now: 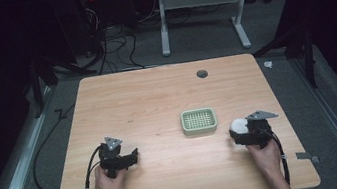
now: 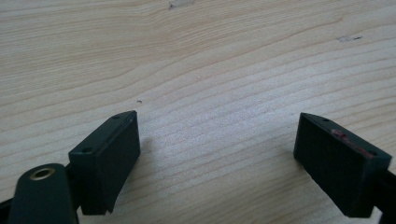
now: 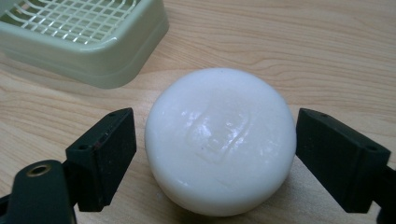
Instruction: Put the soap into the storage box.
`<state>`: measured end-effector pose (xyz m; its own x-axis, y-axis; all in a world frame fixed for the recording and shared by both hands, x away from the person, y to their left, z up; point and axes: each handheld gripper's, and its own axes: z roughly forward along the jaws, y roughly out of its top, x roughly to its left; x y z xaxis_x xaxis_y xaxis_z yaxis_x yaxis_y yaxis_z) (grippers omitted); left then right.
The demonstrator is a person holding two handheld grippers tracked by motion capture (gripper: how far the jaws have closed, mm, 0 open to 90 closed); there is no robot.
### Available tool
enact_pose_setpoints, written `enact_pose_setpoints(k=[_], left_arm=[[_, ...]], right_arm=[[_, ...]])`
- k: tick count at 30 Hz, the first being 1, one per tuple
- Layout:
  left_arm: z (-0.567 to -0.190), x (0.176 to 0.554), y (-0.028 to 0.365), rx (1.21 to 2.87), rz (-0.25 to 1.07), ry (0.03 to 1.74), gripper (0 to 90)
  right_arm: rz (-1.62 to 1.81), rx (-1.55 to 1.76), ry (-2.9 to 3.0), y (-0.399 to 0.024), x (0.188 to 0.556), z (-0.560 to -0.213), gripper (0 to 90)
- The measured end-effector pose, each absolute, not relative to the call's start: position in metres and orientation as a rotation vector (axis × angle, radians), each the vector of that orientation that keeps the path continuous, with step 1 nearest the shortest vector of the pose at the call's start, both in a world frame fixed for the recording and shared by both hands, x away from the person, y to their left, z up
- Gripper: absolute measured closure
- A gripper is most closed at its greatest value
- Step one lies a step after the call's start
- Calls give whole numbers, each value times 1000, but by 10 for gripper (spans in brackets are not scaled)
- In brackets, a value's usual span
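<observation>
Right gripper (image 3: 215, 154) is seen with jaws spread on either side of a round white soap bar (image 3: 219, 140), neither jaw pressed against it; the bar lies on the table (image 1: 156, 96). The green slatted soap dish (image 3: 88, 37) stands at 11 o'clock of the bar, near, and empty. Left gripper (image 2: 217, 158) is held spread over bare wood. Judged: grasp not yet made; presumably lifting and placing into the dish remain.

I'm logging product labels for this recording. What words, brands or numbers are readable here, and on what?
None can be read.
Soap bar, between the open right claw: an embossed mark on top, too faint to read.
Soap dish, table, left claw: no text.
</observation>
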<state>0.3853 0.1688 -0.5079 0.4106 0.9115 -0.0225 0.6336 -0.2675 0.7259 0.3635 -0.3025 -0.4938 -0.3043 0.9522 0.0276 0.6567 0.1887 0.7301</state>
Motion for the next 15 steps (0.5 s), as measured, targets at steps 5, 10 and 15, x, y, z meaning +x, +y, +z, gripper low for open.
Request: enact_pose_setpoints(k=[5, 10, 15], left_arm=[[-508, 385, 169, 2004, 536, 1309, 150], [-508, 385, 169, 2004, 536, 1309, 150], [-508, 385, 169, 2005, 537, 1309, 150]], right_arm=[[897, 1516, 2039, -302, 365, -496, 179], [894, 1508, 2039, -302, 365, -496, 234], [889, 1506, 2041, -302, 365, -496, 239]])
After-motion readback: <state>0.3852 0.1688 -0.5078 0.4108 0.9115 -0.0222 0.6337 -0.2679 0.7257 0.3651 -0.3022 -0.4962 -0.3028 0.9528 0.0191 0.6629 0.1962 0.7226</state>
